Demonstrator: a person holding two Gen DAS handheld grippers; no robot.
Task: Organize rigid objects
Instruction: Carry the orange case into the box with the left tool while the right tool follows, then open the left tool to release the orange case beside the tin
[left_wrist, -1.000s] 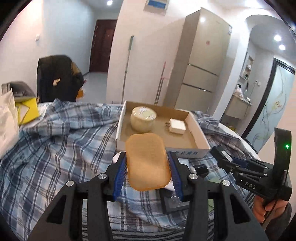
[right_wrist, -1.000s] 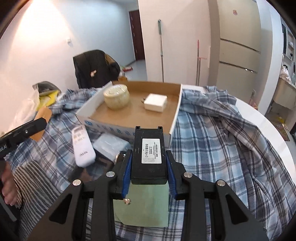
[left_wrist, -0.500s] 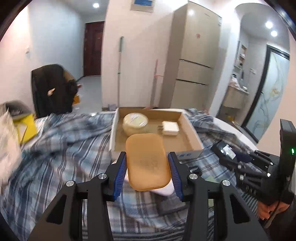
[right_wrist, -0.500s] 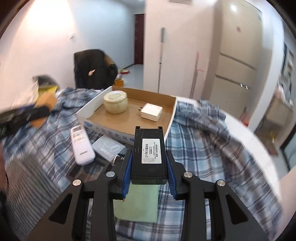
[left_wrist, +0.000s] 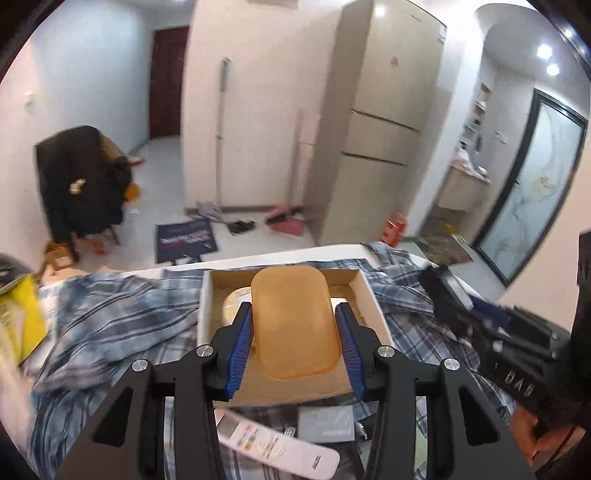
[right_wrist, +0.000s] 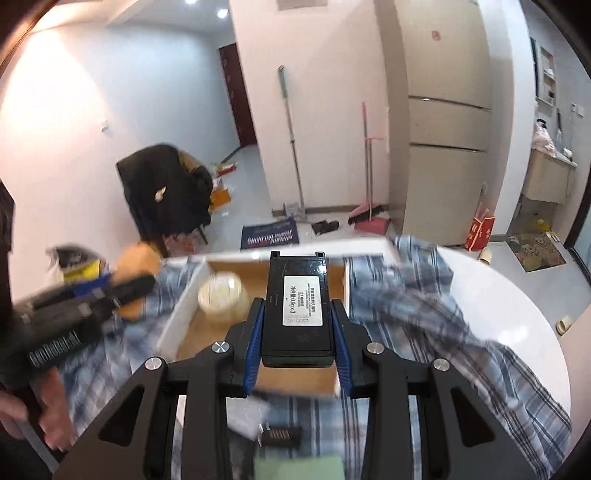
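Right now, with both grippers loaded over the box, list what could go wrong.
1. The left gripper holds the orange lid and the right gripper the black case above one cardboard box; they could collide.
2. The round tin already sits inside; a dropped item may land on it.
3. The white remote lies close below the left gripper and could be knocked.
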